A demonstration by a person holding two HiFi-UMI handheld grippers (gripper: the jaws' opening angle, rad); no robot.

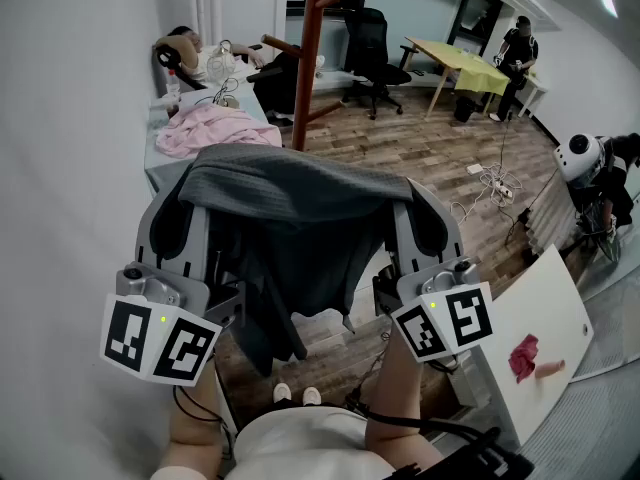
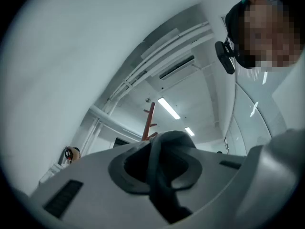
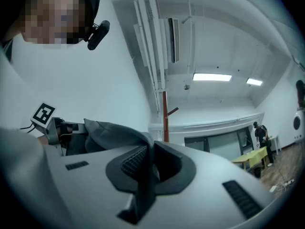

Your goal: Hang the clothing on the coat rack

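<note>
A dark grey garment [image 1: 290, 208] is stretched between the two grippers, both raised and tilted upward in front of the person. Its top edge runs across from one to the other and the rest hangs down between them. In the left gripper view, the left gripper [image 2: 159, 168] has its jaws closed on a thick fold of the cloth, which bulges up over the tips. In the right gripper view, the right gripper [image 3: 147, 168] has its jaws pinched on a thinner edge of the same cloth, and the rest trails off toward the other gripper. The reddish-brown coat rack [image 1: 310, 58] stands on the wood floor beyond the garment, its pegs angled upward. The garment appears to be short of it and not touching, though depth is hard to judge from the head view. A pink cloth [image 1: 215, 128] lies on the table [image 1: 155, 163] to the left of the rack.
</note>
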